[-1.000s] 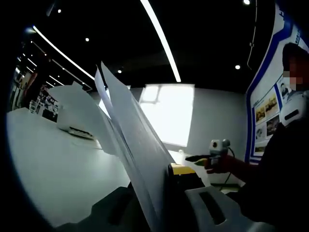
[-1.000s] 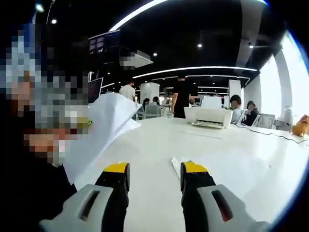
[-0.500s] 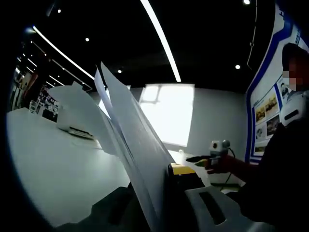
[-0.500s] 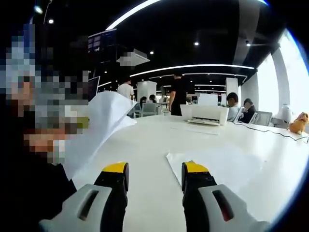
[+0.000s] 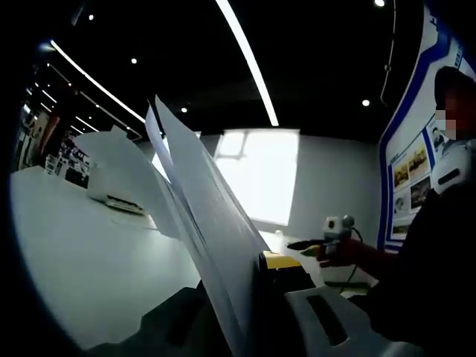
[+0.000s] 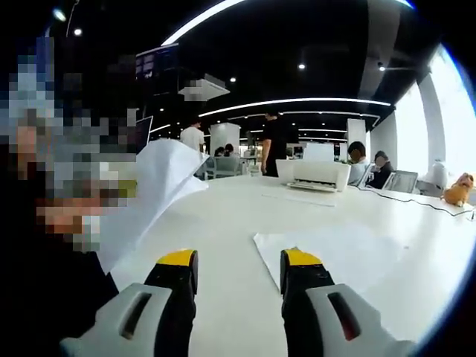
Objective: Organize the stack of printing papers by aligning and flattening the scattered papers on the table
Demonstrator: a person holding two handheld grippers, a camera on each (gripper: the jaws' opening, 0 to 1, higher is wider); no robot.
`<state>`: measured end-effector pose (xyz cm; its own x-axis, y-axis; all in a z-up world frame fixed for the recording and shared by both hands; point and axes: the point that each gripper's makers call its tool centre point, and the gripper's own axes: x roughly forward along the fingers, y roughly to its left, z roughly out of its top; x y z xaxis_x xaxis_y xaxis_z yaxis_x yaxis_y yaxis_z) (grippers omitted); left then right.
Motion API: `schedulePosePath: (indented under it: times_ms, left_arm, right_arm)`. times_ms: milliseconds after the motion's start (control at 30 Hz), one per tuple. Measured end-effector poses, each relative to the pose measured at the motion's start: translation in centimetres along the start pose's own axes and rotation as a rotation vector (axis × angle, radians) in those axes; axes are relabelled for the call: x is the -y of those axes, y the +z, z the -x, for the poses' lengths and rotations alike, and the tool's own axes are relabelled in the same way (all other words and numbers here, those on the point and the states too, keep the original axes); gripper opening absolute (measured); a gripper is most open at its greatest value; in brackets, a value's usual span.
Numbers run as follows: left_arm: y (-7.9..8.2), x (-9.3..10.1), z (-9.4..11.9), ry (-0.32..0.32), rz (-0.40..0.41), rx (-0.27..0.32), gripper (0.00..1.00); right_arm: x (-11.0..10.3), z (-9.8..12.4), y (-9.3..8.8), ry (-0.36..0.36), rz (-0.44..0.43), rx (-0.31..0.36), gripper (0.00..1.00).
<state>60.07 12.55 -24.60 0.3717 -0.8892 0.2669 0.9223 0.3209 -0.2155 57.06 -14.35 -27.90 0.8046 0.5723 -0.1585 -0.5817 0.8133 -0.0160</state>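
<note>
We judge task midway | left gripper (image 5: 249, 286) clamps lifted paper sheaf (image 5: 204, 223) | right gripper (image 6: 232, 271) parted, empty | loose sheet (image 6: 335, 256) flat on table (image 6: 223, 223), ungathered

Both views sit low over the broad white tabletop (image 6: 223, 223), angled upward; each also catches the distant white printer (image 5: 111, 195).

White papers (image 5: 216, 223), white table (image 6: 223, 223), yellow-tipped black right claw (image 6: 232, 271), white printer (image 6: 314, 175)
</note>
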Motion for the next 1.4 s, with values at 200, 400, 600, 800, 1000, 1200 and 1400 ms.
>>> schedulePosePath:
  times_ms: [200,400,600,800,1000,1200,1400]
  left_arm:
    - [0.0,0.0,0.0,-0.001,-0.002,0.001,0.09]
    - [0.0,0.0,0.0,0.000,-0.007,-0.002,0.09]
    - [-0.1,0.0,0.0,0.001,-0.006,-0.003,0.09]
    - [-0.1,0.0,0.0,0.002,-0.009,-0.002,0.09]
    - [-0.1,0.1,0.0,0.001,-0.008,-0.001,0.09]
    - [-0.1,0.0,0.0,0.001,-0.008,-0.003,0.09]
    - [-0.2,0.0,-0.1,0.003,-0.009,-0.004,0.09]
  right_arm:
    - [0.3,0.3,-0.1,-0.013,-0.006,-0.002,0.40]
    - [1.0,0.7,-0.2,-0.028,-0.008,-0.004,0.40]
    - [2.0,1.4,-0.3,-0.057,-0.018,-0.008,0.40]
    - [2.5,2.1,-0.9,-0.083,-0.030,-0.019,0.40]
    - [3.7,2.9,-1.4,-0.124,-0.036,-0.033,0.41]
    - [5.4,3.7,-1.4,-0.182,-0.042,-0.033,0.46]
    - [6.6,4.4,-1.8,-0.231,-0.036,-0.051,0.51]
